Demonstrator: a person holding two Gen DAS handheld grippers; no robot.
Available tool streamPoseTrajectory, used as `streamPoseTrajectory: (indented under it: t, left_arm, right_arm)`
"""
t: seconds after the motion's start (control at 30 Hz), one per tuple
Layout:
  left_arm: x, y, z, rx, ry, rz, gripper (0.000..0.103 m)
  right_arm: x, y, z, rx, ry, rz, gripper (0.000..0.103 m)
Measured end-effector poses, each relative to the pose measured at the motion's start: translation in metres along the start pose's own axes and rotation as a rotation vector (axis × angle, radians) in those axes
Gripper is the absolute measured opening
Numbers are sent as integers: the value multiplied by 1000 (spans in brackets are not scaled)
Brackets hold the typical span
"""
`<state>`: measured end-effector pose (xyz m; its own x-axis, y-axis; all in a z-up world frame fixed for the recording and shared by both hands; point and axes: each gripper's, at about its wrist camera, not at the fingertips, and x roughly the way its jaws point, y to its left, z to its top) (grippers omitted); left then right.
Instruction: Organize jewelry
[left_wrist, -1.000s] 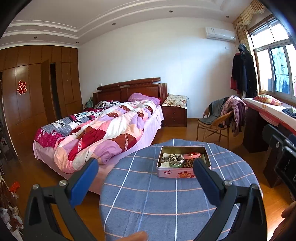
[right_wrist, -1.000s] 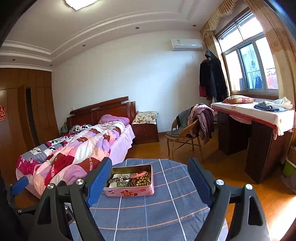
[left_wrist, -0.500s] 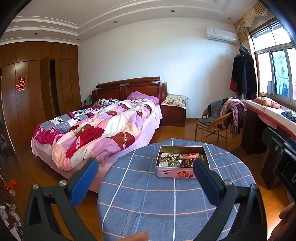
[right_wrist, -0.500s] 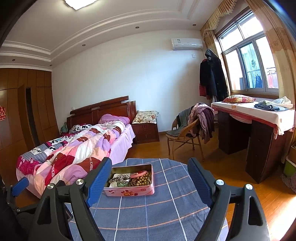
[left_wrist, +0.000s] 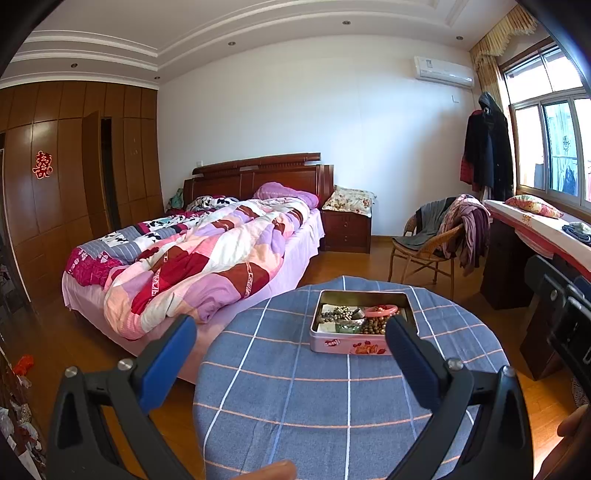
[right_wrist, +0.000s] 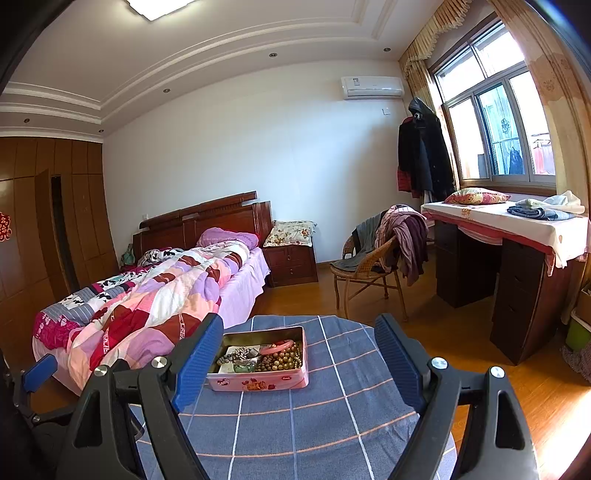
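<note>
A pink open tin (left_wrist: 349, 346) (right_wrist: 258, 382) holding bead strands, a pink bangle (left_wrist: 381, 309) (right_wrist: 276, 347) and a green piece sits on a round table with a blue checked cloth (left_wrist: 295, 387) (right_wrist: 332, 406). My left gripper (left_wrist: 290, 354) is open and empty, held above the near side of the table, short of the tin. My right gripper (right_wrist: 299, 354) is open and empty, also above the table, with the tin just beyond its left finger. The right gripper's body shows at the right edge of the left wrist view (left_wrist: 565, 317).
A bed with a patchwork quilt (left_wrist: 207, 254) (right_wrist: 155, 295) stands left of the table. A wicker chair draped with clothes (left_wrist: 436, 240) (right_wrist: 380, 254) and a dark desk (right_wrist: 517, 266) stand to the right. Wooden floor surrounds the table.
The left wrist view has drifted slightly, the tin shifting a little left and down in it. The right gripper has barely moved. Both stay open.
</note>
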<state>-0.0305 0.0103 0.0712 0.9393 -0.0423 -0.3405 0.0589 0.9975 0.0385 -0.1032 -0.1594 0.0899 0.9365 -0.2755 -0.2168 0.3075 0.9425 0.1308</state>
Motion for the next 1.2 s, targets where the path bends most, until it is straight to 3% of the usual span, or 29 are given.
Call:
streamPoseTrajectory:
  t: [0.47, 0.93, 1.2]
  left_arm:
    - [0, 0, 1, 2, -1, 3, 103]
    - [2, -3, -2, 28, -14, 82, 103]
    - [5, 5, -2, -19, 7, 32, 103]
  right_arm:
    - [0, 0, 1, 3, -5, 1, 84]
    - [0, 2, -2, -7, -12, -7, 84]
    - [2, 3, -7, -5, 3, -2, 84]
